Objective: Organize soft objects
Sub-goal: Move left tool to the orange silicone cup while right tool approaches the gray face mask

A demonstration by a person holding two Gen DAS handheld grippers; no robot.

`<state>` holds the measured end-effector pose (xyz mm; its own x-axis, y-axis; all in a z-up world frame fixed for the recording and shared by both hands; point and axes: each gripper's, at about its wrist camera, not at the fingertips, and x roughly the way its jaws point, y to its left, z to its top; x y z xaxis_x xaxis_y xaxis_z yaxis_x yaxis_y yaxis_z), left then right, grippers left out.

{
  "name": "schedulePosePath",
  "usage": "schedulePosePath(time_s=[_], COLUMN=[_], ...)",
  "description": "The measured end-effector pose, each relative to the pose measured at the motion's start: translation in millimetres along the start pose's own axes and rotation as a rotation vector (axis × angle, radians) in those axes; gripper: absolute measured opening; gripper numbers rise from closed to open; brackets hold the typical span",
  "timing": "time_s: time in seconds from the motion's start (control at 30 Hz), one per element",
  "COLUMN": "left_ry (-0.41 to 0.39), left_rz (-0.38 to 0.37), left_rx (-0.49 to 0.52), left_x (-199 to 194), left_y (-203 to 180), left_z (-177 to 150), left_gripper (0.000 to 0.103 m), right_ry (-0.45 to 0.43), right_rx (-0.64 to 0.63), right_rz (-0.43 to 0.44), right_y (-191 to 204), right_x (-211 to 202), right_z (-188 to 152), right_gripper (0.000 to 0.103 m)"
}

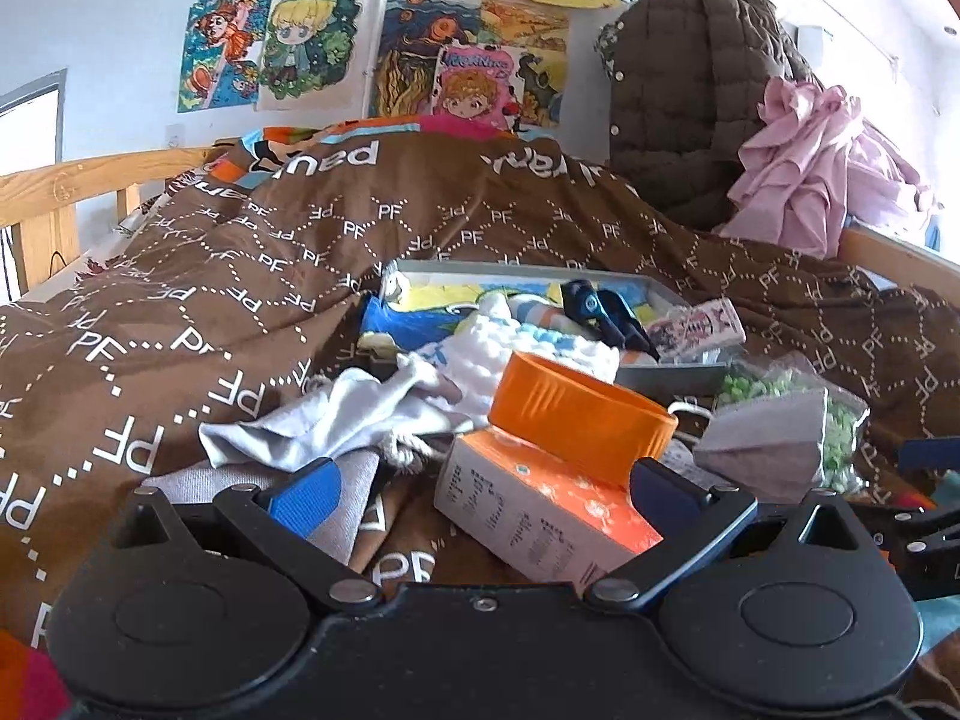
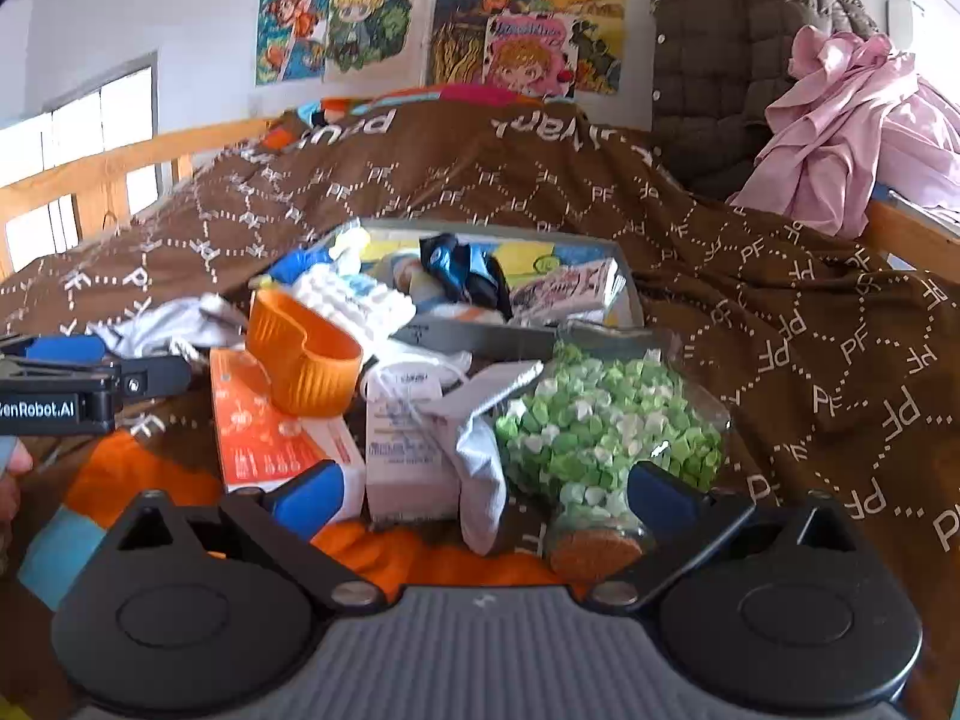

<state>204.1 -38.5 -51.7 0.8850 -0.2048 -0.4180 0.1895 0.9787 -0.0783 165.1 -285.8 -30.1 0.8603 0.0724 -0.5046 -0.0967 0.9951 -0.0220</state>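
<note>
Left gripper (image 1: 483,489): spread wide, jaws well apart, nothing between them; blue pads (image 1: 306,495) hovering over the clutter, the right-hand pad just in front of the orange-and-white carton (image 1: 540,516) without clear contact.
Right gripper (image 2: 483,489): likewise spread wide and empty; one finger just beside the carton corner, the other at the neck of the glass jar (image 2: 606,438), contact not possible to tell.
Glass jar: lying on its side, cork stopper (image 2: 594,552) toward the camera, packed with green and white folded paper stars.
White sock (image 2: 480,492): draped between the fingers of the right gripper, beside the small white box (image 2: 402,450), apart from both pads.
Pale grey cloth (image 1: 336,414): crumpled on the brown bedspread (image 1: 180,276), just ahead of the left gripper, with a drawstring end showing near its edge.
Orange bowl (image 1: 576,414): tilted, resting on top of the carton.
Grey tray (image 1: 672,369): further back on the bedspread, holding a white knitted piece (image 1: 540,342), a dark blue clip-like item (image 1: 600,312), a printed packet (image 1: 696,321) and colourful flat things.
Background: cartoon posters (image 1: 312,48) on the wall, a brown quilted jacket (image 1: 690,102) and pink fabric (image 1: 804,162) piled at the right, wooden bed rail (image 1: 72,180) at the left.
Left edge of the right wrist view: other gripper's body seen side-on, a fingertip of the person (image 2: 15,462) below it.
</note>
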Motion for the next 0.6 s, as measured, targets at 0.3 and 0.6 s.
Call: schedulePosePath(time_s=[0.3,0.6], left_ry=[-0.022,-0.031], left_rz=[-0.007,-0.008], left_rx=[0.013,0.004], left_x=[-1,9], left_y=[-3,-10], left_z=[5,14], left_gripper=[0.102,0.102], right_ry=[-0.102,-0.115], right_rx=[0.031,0.068], right_rz=[-0.014,-0.014], right_y=[-6,-22], right_x=[2,19], right_z=[9,17], right_gripper=[0.103,0.103])
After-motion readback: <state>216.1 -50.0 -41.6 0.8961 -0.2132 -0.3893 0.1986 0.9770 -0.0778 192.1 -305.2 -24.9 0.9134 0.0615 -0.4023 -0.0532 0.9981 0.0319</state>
